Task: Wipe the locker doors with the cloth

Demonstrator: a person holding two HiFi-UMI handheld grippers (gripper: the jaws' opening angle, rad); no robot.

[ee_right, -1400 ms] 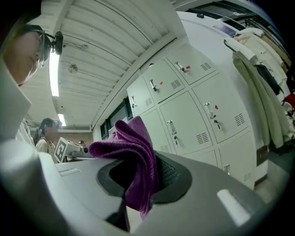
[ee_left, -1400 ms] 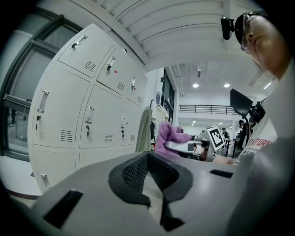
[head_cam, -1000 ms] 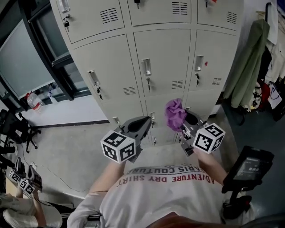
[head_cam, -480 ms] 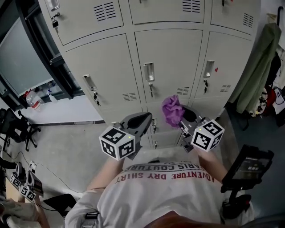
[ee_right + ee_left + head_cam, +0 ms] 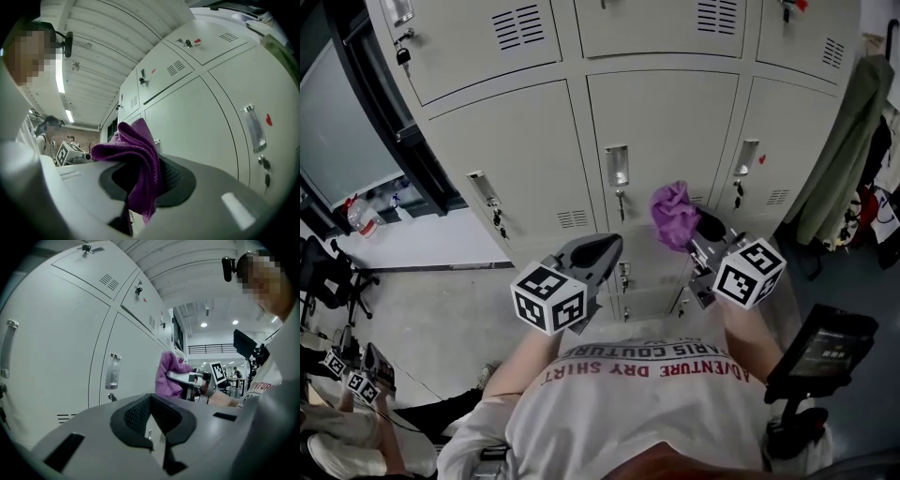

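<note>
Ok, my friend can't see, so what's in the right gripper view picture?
The right gripper is shut on a bunched purple cloth that sticks up from between its dark jaws. Behind it stand pale grey locker doors with vents and handles, close in front of the cloth.

Six locker doors (image 5: 661, 122) in plain view, two rows of three. One cloth (image 5: 673, 214). Two grippers: left gripper (image 5: 595, 251), right gripper (image 5: 701, 228). One coat (image 5: 839, 150), right.

Purple cloth (image 5: 673, 214), pale grey locker doors (image 5: 661, 127), olive-green coat (image 5: 844, 141)
</note>
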